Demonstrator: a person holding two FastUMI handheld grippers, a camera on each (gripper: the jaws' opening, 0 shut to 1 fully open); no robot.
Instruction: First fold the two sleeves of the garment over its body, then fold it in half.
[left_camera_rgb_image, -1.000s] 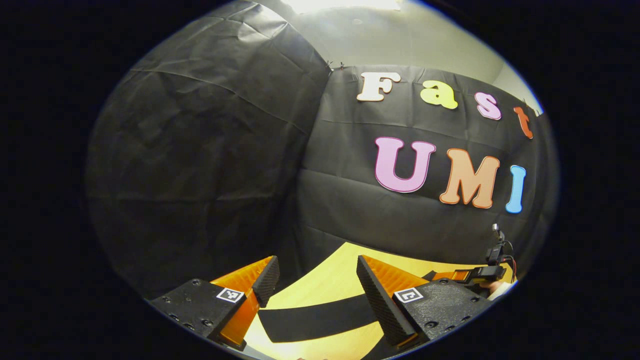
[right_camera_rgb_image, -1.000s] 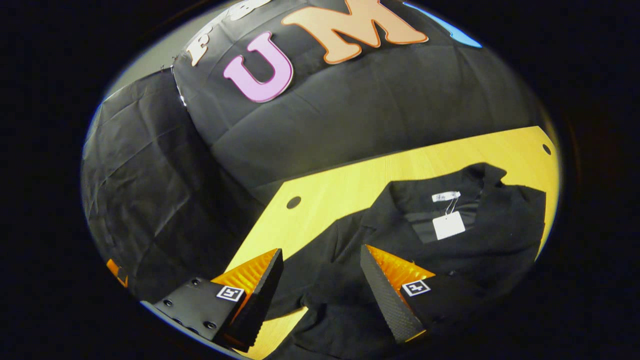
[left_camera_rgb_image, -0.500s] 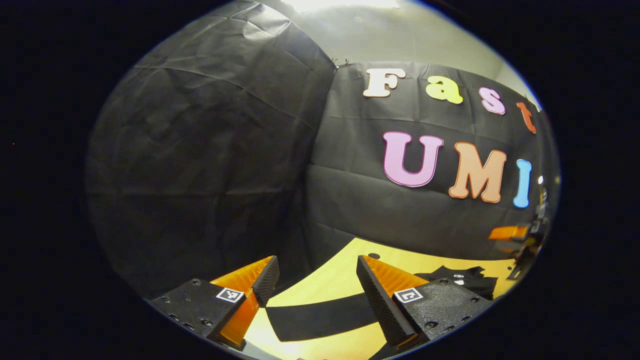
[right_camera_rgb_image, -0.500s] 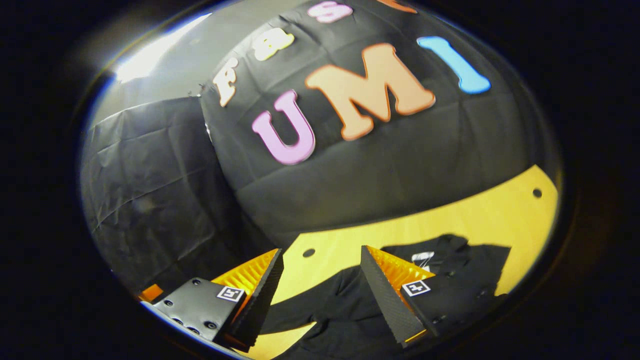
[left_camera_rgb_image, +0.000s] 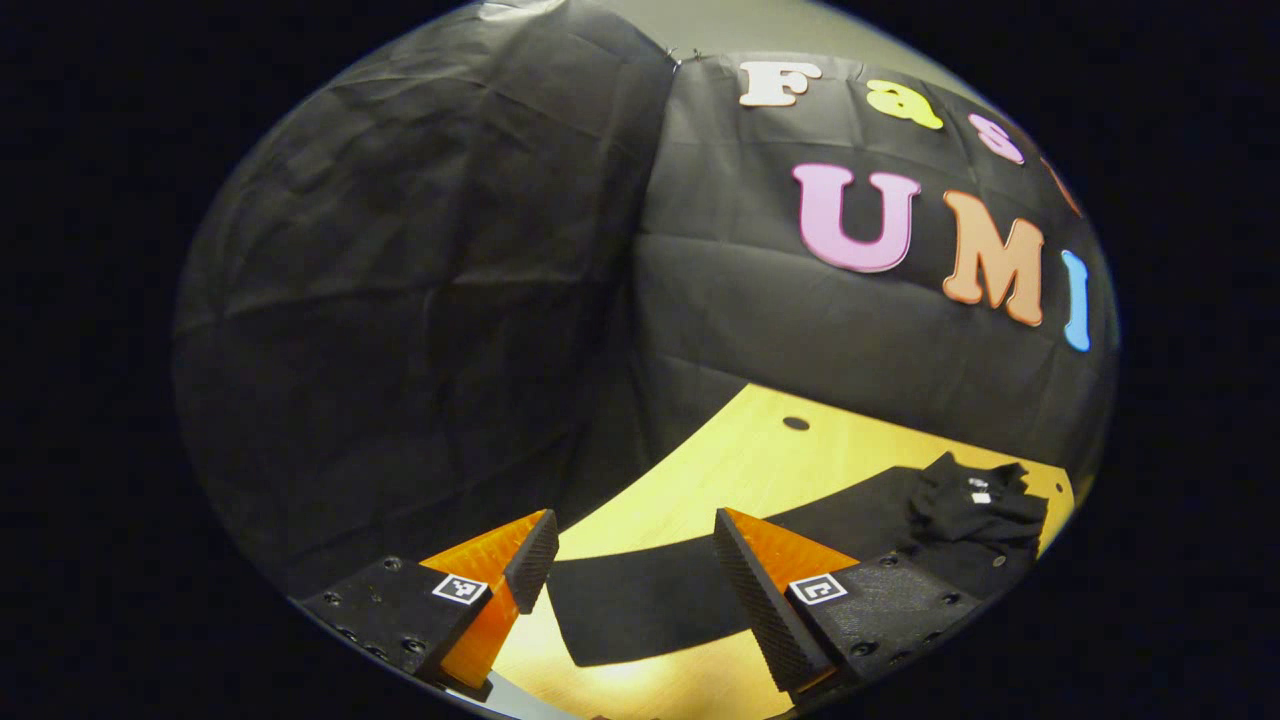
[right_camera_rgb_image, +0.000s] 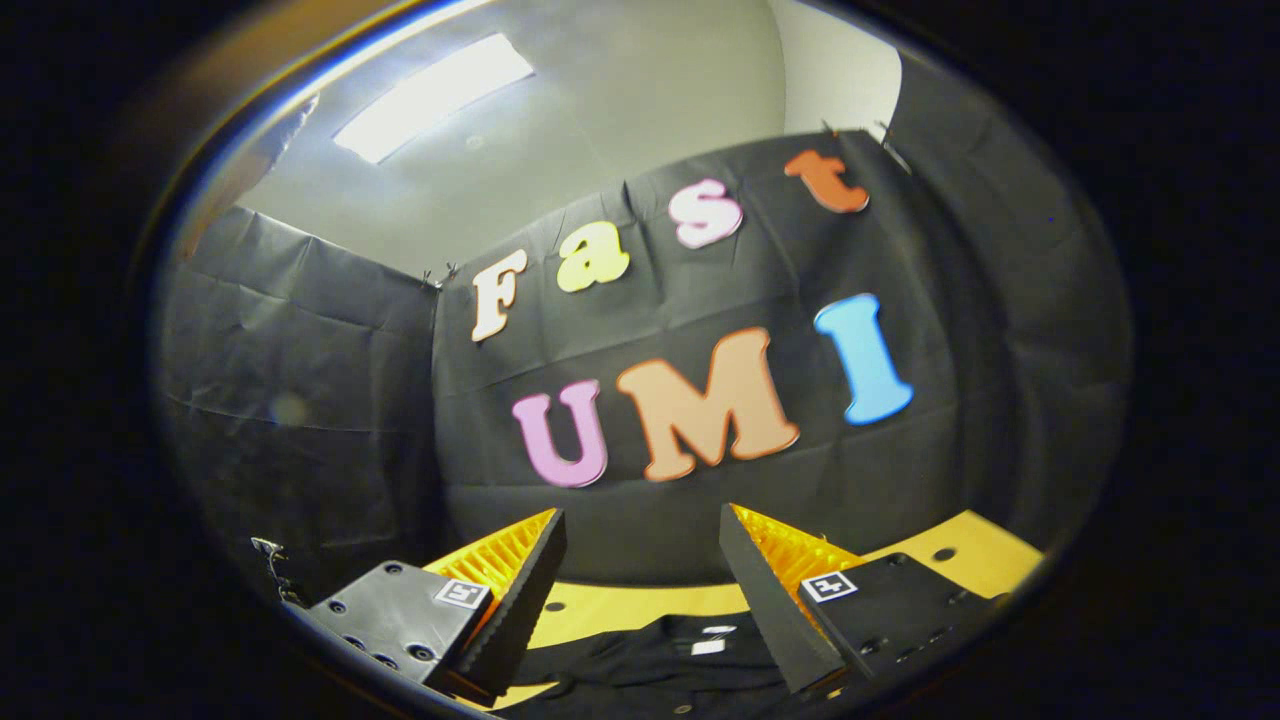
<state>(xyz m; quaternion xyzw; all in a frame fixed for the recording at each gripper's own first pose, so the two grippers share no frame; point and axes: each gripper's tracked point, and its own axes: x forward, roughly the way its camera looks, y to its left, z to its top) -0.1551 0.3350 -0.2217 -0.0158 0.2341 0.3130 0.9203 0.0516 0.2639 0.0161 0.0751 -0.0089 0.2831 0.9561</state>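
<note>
A black garment lies on the yellow wooden table (left_camera_rgb_image: 740, 470). In the left gripper view one long black sleeve (left_camera_rgb_image: 650, 600) stretches flat across the table toward me, and the bunched collar area with a white tag (left_camera_rgb_image: 975, 500) sits at the far right. My left gripper (left_camera_rgb_image: 632, 575) hovers open above that sleeve with nothing between its fingers. In the right gripper view my right gripper (right_camera_rgb_image: 640, 580) is open and tilted upward, with the garment's collar and white tag (right_camera_rgb_image: 705, 645) low between its fingers, apart from them.
The booth's black cloth wall (left_camera_rgb_image: 420, 300) closes off the left and back sides. A round hole (left_camera_rgb_image: 796, 423) marks the table near its far edge. A ceiling light (right_camera_rgb_image: 430, 95) shines above in the right gripper view.
The left gripper tipped downward, bringing more table, sleeve and the collar into sight. The right gripper swung up and away from the garment, so its view now faces the wall and ceiling.
</note>
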